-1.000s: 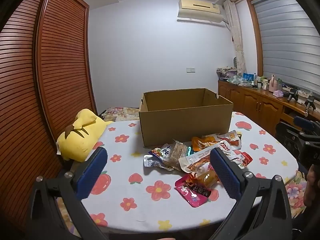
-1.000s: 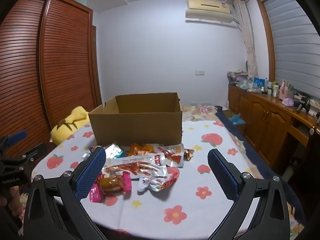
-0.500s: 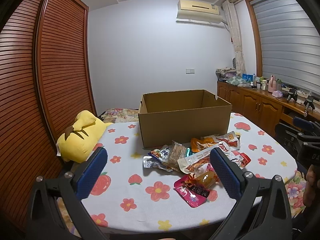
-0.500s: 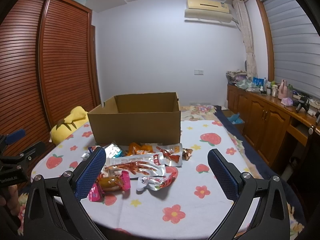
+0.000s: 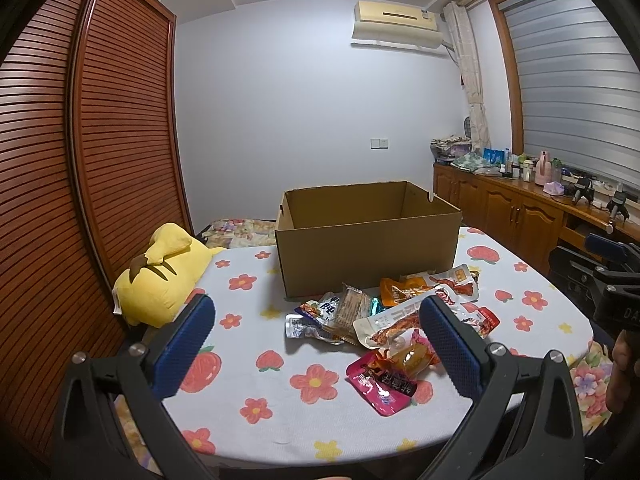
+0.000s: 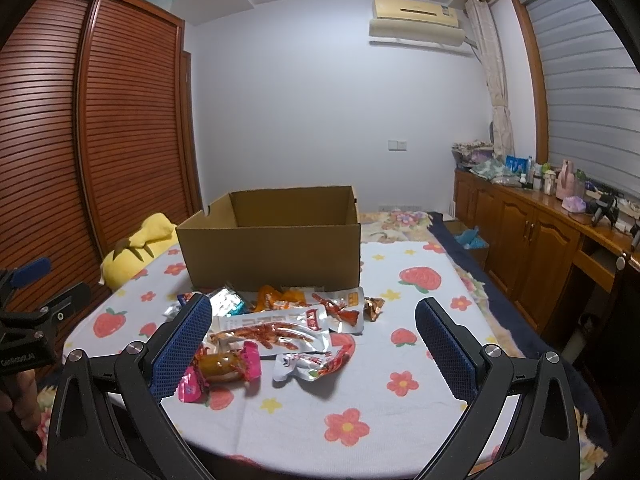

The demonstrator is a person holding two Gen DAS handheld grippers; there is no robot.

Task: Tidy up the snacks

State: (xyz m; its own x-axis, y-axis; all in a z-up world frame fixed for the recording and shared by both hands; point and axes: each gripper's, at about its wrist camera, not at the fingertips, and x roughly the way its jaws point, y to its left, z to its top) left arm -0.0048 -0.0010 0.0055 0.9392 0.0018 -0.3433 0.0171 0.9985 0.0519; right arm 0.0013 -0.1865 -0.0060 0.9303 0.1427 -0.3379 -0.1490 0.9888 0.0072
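Note:
An open brown cardboard box (image 5: 368,240) (image 6: 272,248) stands on a table with a floral cloth (image 5: 248,364) (image 6: 400,344). In front of it lies a pile of snack packets: a pink packet (image 5: 378,386), a long silver packet with red print (image 6: 272,334) (image 5: 394,322), an orange packet (image 5: 396,290) and several others. My left gripper (image 5: 316,344) is open and empty, held above the near table edge, short of the pile. My right gripper (image 6: 314,344) is open and empty, above the near edge with the pile between its fingers in view.
A yellow plush toy (image 5: 160,276) (image 6: 132,248) lies at the table's left side. A slatted wooden wardrobe (image 5: 80,160) stands left. A wooden sideboard (image 6: 540,236) with bottles runs along the right wall. Each gripper shows at the other view's edge (image 5: 608,276) (image 6: 28,320).
Both grippers have drifted slightly; the views sit a touch higher and the box looks slightly lower. Nothing on the table has moved. Both grippers stay open.

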